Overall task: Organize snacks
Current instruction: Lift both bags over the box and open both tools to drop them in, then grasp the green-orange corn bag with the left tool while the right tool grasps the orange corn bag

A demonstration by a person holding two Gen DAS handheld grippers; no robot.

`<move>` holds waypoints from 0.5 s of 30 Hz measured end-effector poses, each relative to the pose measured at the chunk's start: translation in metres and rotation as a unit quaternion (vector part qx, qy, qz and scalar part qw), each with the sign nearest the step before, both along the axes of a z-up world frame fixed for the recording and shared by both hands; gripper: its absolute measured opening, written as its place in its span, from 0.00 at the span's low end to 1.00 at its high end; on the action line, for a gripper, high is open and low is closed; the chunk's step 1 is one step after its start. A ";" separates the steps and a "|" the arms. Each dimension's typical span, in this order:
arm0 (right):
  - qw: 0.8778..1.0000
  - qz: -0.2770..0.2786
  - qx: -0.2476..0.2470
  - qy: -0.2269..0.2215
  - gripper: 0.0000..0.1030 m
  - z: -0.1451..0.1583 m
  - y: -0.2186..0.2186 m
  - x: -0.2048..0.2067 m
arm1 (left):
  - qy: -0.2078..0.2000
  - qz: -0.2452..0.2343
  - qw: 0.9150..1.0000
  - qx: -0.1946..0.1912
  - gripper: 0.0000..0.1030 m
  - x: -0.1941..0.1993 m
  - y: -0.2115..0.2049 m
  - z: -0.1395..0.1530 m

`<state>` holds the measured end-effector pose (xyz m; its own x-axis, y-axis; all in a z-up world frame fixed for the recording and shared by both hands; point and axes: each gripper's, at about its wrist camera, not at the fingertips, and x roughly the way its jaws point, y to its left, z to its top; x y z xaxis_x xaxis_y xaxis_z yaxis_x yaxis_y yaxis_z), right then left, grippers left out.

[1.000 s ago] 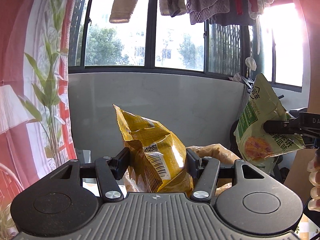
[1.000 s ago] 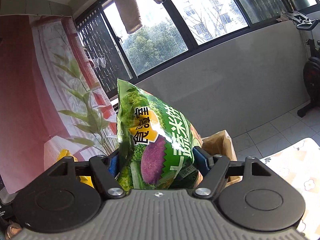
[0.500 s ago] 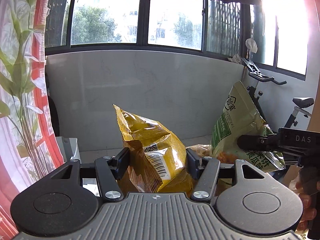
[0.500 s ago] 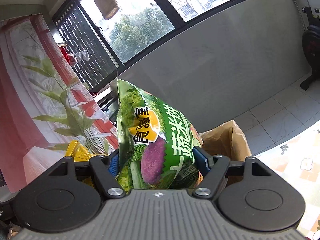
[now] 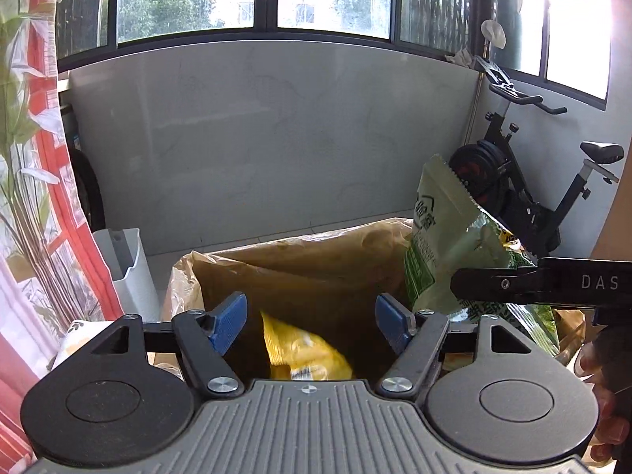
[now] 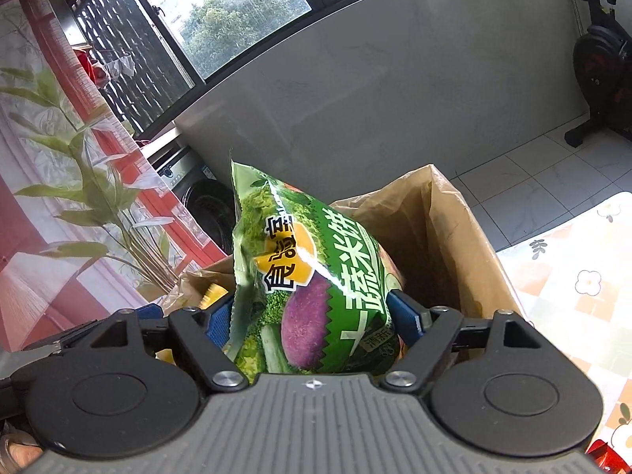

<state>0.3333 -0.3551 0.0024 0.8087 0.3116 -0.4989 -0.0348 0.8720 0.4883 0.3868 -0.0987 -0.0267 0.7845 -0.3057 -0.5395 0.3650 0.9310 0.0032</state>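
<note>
Left wrist view: left gripper (image 5: 311,316) spread wide over the crumpled brown paper bag (image 5: 300,260) at frame centre, blue ribbed pads (image 5: 227,318) gripping nothing. Glossy yellow crinkled foil snack packet (image 5: 306,357) lying down inside the bag, low centre. At right edge, the green packet pinched near the bag's rim. Likely risk: soft bag wall folding inward if bumped, closing the mouth.

Right wrist view: right gripper (image 6: 312,322) closed on a slick green plastic snack packet with serrated top seam (image 6: 312,276), puffed and upright, centre frame, over the bag's open mouth. Probable hazards: smooth film slipping sideways; release too near the rim, packet tipping out onto the floral tablecloth (image 6: 572,276) at right.
</note>
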 end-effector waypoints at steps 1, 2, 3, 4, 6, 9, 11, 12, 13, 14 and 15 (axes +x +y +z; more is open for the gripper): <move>1.000 0.000 -0.009 0.000 0.82 0.002 0.003 -0.001 | 0.001 0.004 1.000 -0.001 0.73 -0.001 0.002 0.000; 1.000 -0.002 -0.030 -0.006 0.85 0.006 0.007 -0.004 | 0.001 0.008 1.000 -0.002 0.73 -0.002 0.005 0.000; 0.999 -0.004 -0.042 -0.011 0.87 0.009 0.010 -0.007 | 0.001 0.011 1.000 -0.004 0.74 -0.004 0.007 0.001; 0.999 -0.004 -0.042 -0.011 0.87 0.009 0.010 -0.007 | 0.000 0.014 1.000 -0.008 0.75 -0.008 0.010 0.003; 0.998 -0.007 -0.062 -0.022 0.87 0.014 0.013 -0.014 | -0.003 0.020 1.000 -0.016 0.76 -0.013 0.017 0.007; 0.996 -0.005 -0.076 -0.038 0.87 0.023 0.019 -0.025 | -0.009 0.028 0.999 -0.026 0.76 -0.028 0.028 0.013; 0.995 -0.003 -0.092 -0.049 0.87 0.027 0.022 -0.034 | -0.014 0.033 0.999 -0.029 0.76 -0.040 0.033 0.016; 0.993 -0.001 -0.106 -0.057 0.87 0.029 0.026 -0.038 | -0.018 0.037 0.999 -0.029 0.76 -0.048 0.036 0.017; 0.991 0.003 -0.118 -0.065 0.87 0.031 0.029 -0.044 | -0.022 0.040 0.999 -0.029 0.76 -0.055 0.038 0.019; 0.989 0.010 -0.128 -0.074 0.87 0.031 0.030 -0.050 | -0.026 0.043 0.998 -0.029 0.76 -0.063 0.042 0.019; 0.987 0.017 -0.136 -0.082 0.87 0.031 0.030 -0.057 | -0.029 0.044 0.998 -0.030 0.76 -0.069 0.045 0.019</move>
